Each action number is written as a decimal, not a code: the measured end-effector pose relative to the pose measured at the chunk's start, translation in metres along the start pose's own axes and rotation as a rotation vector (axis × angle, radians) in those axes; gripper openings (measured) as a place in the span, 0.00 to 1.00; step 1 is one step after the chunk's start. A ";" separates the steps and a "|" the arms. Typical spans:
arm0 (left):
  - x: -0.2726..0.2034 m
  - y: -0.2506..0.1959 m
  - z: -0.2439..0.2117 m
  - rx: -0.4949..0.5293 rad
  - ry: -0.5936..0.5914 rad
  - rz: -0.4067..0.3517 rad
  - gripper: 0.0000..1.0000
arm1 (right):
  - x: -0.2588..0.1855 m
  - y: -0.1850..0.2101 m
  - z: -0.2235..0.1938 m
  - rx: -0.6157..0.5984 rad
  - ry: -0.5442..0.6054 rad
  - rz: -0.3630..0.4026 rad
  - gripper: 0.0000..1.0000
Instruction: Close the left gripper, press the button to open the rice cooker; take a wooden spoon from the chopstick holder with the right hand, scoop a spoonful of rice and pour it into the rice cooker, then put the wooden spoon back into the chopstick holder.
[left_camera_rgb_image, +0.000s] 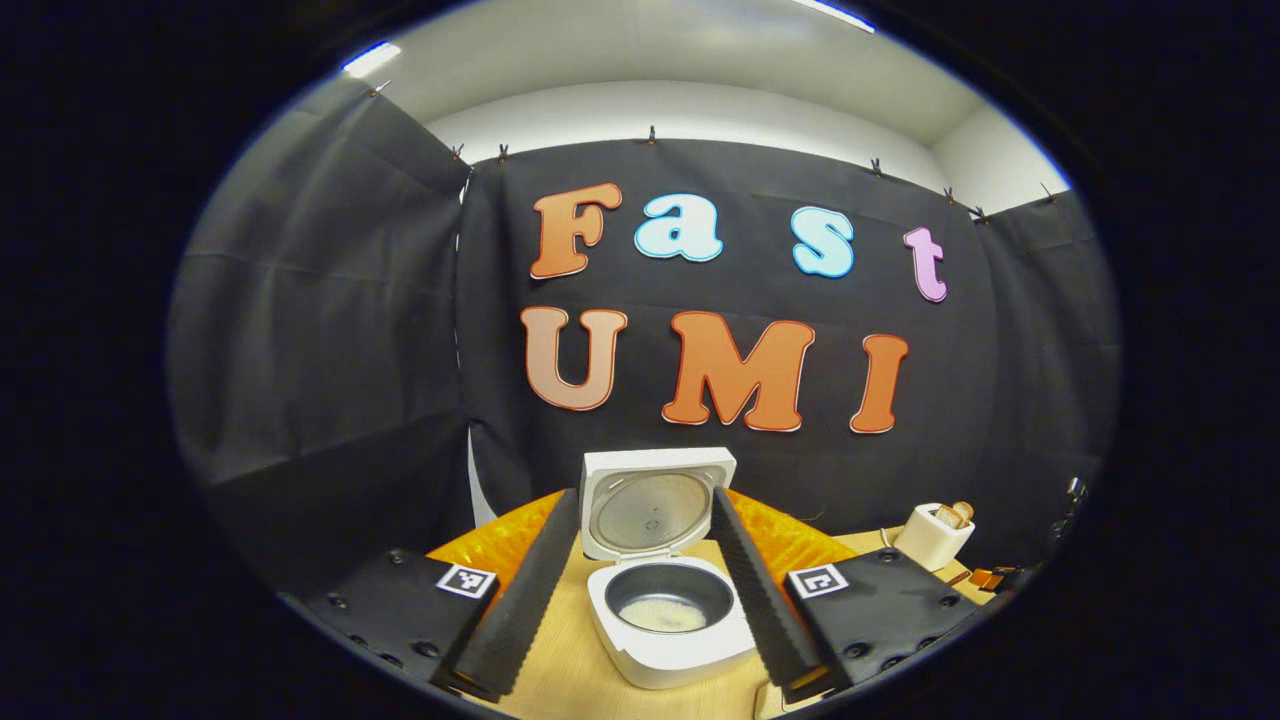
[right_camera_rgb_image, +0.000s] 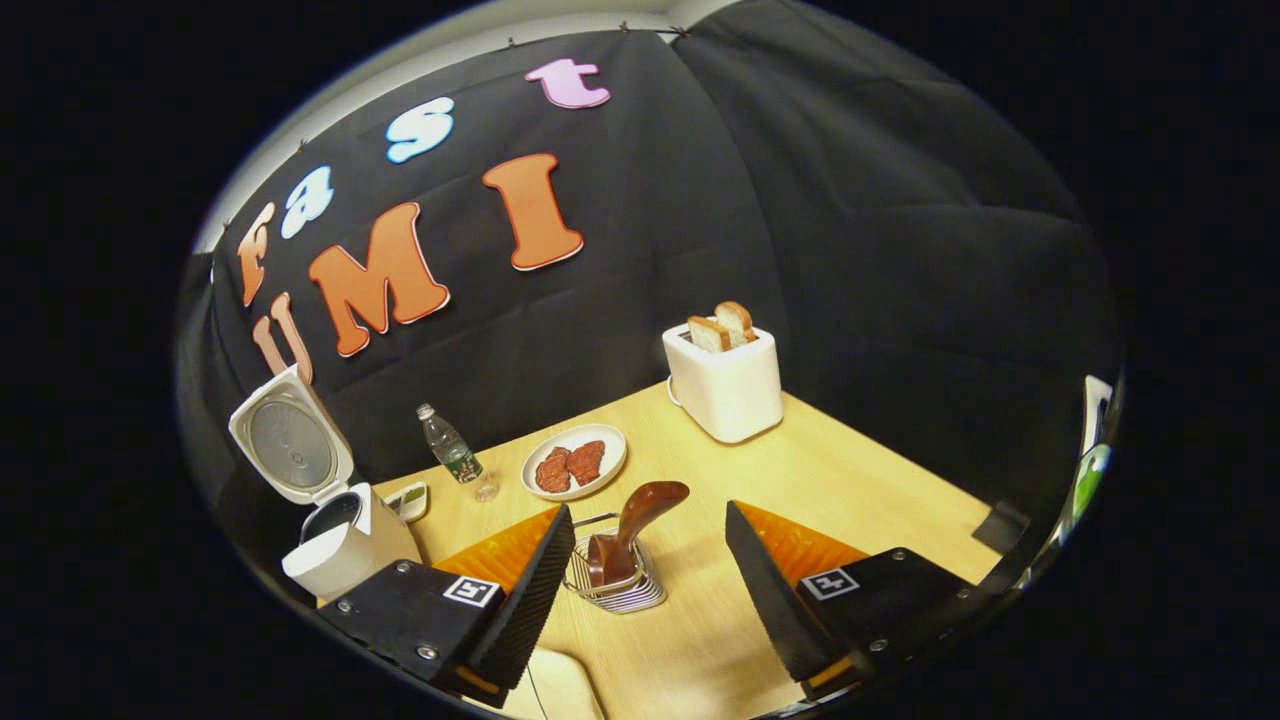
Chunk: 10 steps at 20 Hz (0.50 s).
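Note:
The white rice cooker (left_camera_rgb_image: 668, 640) stands with its lid (left_camera_rgb_image: 652, 500) raised, and a little rice lies in its dark inner pot (left_camera_rgb_image: 667, 606). My left gripper (left_camera_rgb_image: 645, 675) hangs open just in front of it, one finger to each side of the cooker. In the right gripper view the brown wooden spoon (right_camera_rgb_image: 630, 525) stands in the wire chopstick holder (right_camera_rgb_image: 612, 580), handle leaning right. My right gripper (right_camera_rgb_image: 650, 650) is open just short of the holder, holding nothing. The open cooker (right_camera_rgb_image: 335, 535) appears at the left of that view.
On the wooden table (right_camera_rgb_image: 850, 480) stand a white toaster (right_camera_rgb_image: 725, 385) with two bread slices, a plate (right_camera_rgb_image: 573, 465) of meat pieces, a small plastic bottle (right_camera_rgb_image: 452, 455) and a small white dish (right_camera_rgb_image: 408, 500). The toaster (left_camera_rgb_image: 935, 535) also stands right of the cooker.

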<state>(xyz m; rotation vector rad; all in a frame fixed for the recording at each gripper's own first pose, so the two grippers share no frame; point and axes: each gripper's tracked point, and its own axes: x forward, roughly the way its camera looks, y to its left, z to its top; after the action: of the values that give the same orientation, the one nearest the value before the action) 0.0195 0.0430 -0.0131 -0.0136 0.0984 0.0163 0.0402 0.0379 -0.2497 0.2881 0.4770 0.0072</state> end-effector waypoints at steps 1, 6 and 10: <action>-0.001 0.006 -0.001 0.012 0.002 0.018 0.95 | 0.007 -0.001 -0.004 0.025 0.013 0.004 0.94; -0.006 0.019 -0.011 -0.005 0.027 0.074 1.00 | 0.037 0.001 -0.019 0.093 0.059 0.010 0.86; -0.003 0.028 -0.016 -0.011 0.044 0.120 1.00 | 0.054 0.006 -0.018 0.118 0.061 0.042 0.73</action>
<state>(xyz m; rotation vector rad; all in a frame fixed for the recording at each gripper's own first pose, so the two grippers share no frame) 0.0141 0.0712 -0.0291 -0.0189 0.1433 0.1363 0.0800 0.0525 -0.2874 0.4141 0.5327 0.0287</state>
